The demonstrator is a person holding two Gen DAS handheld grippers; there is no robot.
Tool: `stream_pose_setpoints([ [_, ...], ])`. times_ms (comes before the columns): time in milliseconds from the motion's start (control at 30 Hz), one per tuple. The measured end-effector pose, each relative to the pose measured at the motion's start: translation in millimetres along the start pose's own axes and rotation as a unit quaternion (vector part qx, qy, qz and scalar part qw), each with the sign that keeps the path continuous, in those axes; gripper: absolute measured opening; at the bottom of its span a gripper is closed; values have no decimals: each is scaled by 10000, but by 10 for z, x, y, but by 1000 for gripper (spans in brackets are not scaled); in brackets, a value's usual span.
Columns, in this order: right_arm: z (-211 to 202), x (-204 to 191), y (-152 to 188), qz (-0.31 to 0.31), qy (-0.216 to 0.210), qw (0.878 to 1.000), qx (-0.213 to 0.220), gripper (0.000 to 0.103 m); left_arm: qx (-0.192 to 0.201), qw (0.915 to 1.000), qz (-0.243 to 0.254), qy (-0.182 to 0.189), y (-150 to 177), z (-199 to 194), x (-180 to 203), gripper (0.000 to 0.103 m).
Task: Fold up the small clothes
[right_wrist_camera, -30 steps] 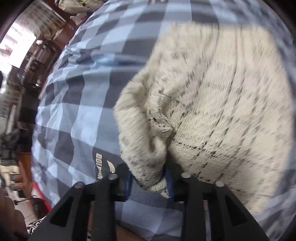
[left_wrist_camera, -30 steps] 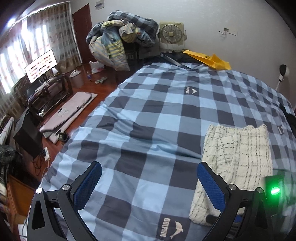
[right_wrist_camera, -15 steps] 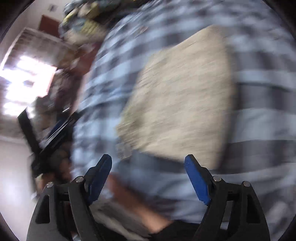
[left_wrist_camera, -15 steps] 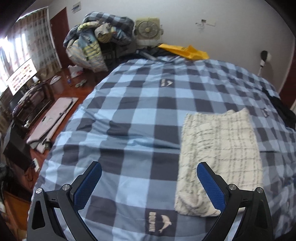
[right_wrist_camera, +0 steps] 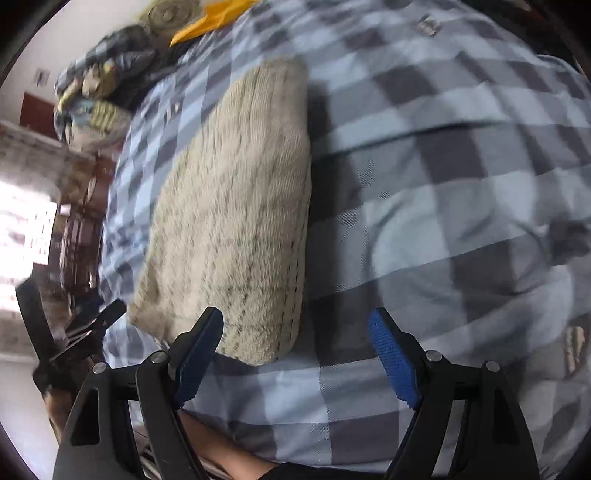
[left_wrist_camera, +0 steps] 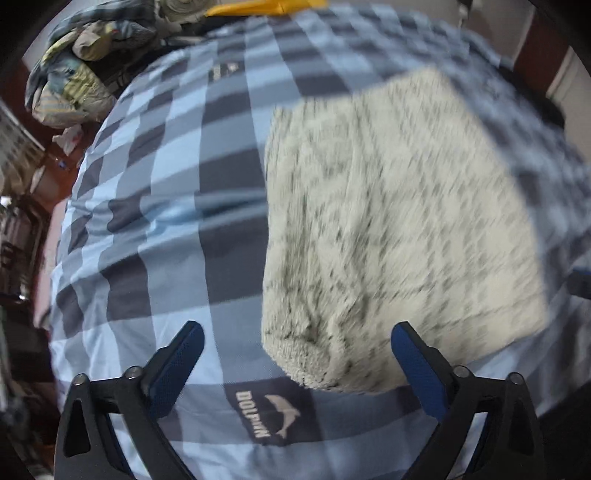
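Observation:
A cream fuzzy garment with thin dark check lines (left_wrist_camera: 391, 229) lies folded into a rectangle on the blue-and-grey checked bed cover (left_wrist_camera: 177, 206). My left gripper (left_wrist_camera: 295, 354) is open and empty, its jaws spread either side of the garment's near left corner, just above it. My right gripper (right_wrist_camera: 295, 347) is open and empty at the garment's near right corner (right_wrist_camera: 266, 332); the garment also shows in the right wrist view (right_wrist_camera: 236, 206). The left gripper's body is visible at the left edge of the right wrist view (right_wrist_camera: 74, 332).
A heap of clothes and bedding (left_wrist_camera: 70, 88) sits beyond the far left of the bed, with a yellow bag (left_wrist_camera: 266, 7) at the far edge. Dark furniture and floor lie off the left side (left_wrist_camera: 22, 236). A small dark object (right_wrist_camera: 569, 240) lies on the cover at right.
The right gripper has let go of the garment's corner, opened and drawn back to the right. The left gripper has moved right and down, close to the garment's near corner. The garment now lies flat.

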State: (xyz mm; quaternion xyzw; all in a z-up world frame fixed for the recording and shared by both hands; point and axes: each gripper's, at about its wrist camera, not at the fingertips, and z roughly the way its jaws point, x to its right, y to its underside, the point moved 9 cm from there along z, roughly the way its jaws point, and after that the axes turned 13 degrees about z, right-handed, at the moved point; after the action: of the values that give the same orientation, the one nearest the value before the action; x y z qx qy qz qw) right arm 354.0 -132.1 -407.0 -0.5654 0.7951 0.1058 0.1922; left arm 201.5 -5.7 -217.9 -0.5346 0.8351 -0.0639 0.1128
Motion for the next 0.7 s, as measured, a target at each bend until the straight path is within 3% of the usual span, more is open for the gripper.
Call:
stream_pose_setpoints([
  [33,111,-45,53,-240,227,9994,29,79,-175,9998,24,8,47,76,13,81],
  [100,152,-71,117,-536,413,9977,7,79,-355,9990,-123,252,119,162,12,46],
  [167,238,-183,228,-843,522,9950,-87,79,-351,9971,-412,541,148,190,-17,34],
  [233,265,-263,292,-1009,573,9931,-150,79,-278,9966,-577,520,170,172,-90,20],
  [333,333,-341,356,-1190,704,9903,-144,79,-208,9939,-863,654,222,152,-172,9],
  [367,365,-355,348,-1212,735,9898,-127,79,-225,9940,-922,549,251,153,-221,5],
  [433,405,-380,367,-1214,775,9895,-129,79,-269,9941,-967,406,297,152,-294,5],
  [533,448,-405,354,-1122,703,9911,-157,79,-202,9911,-1176,596,310,115,-328,5],
  [700,359,-348,334,-1118,742,9909,-49,79,81,9930,-1149,271,238,-130,-373,6],
])
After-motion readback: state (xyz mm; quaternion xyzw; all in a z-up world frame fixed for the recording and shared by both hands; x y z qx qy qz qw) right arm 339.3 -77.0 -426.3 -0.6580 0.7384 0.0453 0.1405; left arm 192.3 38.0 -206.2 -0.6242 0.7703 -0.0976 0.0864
